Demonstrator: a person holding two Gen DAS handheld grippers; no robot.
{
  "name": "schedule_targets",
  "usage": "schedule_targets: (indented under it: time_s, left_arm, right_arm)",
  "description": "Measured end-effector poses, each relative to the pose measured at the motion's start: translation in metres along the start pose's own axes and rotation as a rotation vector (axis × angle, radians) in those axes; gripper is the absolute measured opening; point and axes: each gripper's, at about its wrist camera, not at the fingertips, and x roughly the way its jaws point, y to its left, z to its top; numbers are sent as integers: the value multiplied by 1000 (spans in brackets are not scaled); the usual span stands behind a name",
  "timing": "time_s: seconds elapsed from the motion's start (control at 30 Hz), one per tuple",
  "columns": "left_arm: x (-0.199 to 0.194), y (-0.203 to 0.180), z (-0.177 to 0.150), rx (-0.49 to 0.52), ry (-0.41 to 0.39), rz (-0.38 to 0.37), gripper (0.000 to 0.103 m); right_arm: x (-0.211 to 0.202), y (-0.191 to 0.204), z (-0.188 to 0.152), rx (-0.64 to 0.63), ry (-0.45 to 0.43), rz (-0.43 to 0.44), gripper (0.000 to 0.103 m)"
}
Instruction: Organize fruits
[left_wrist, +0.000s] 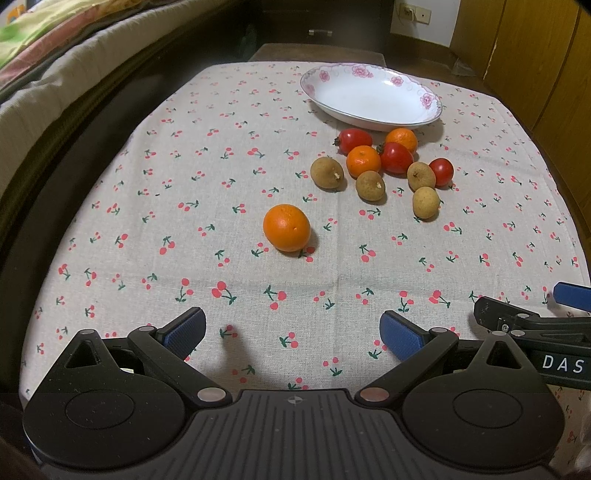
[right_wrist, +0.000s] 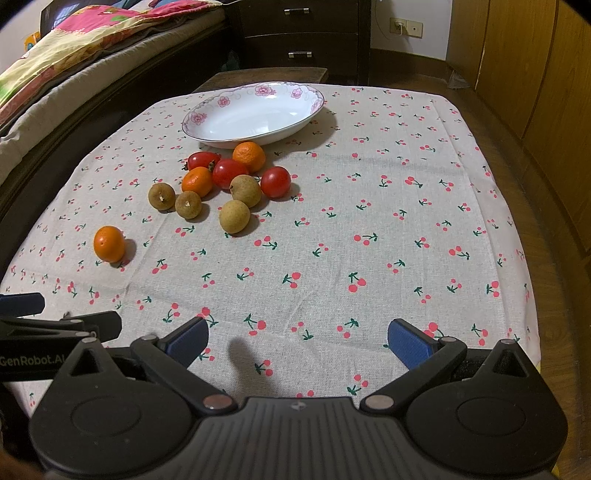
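Fruits cluster far ahead, but the lone orange (left_wrist: 286, 227) lies nearest, probably closer to the released, empty left gripper (left_wrist: 291, 334) than to the equally spread right gripper (right_wrist: 297, 341).

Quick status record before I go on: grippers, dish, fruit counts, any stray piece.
left gripper: open, empty, low over the tablecloth
right gripper: open, empty
dish: empty, at the far side
cluster in front of dish: three tomatoes, two small oranges, four longans
stray: one orange alone, nearest the left gripper
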Motion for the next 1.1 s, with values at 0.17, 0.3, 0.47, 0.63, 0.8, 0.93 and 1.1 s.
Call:
schedule_targets:
  time_s: [0.17, 0.3, 0.47, 0.63, 0.8, 0.93, 1.1]
  left_arm:
    - [0, 2, 3, -7, -2, -5, 102]
    - [-1, 7, 8, -25, -15, -18, 103]
    - [2, 15, 18, -48, -25, -11, 103]
    - [9, 15, 31, -56, -54, -4, 103]
    - [26, 11, 43, -34, -65, 21, 100]
    - [41, 12, 48, -44, -52, 34, 95]
    - [54, 19, 51, -78, -37, 43, 94]
  right_arm:
    - [0, 1, 1, -3, -5, 4, 103]
    - [-1, 3, 8, -14, -20, 15, 103]
    - [0, 4, 25, -23, -52, 16, 103]
    - [11, 4, 42, -32, -58, 36, 103]
    - [28, 3, 54, -36, -42, 61, 96]
    - [40, 5, 61, -40, -31, 90, 90]
    - [54, 12, 68, -59, -18, 119, 81]
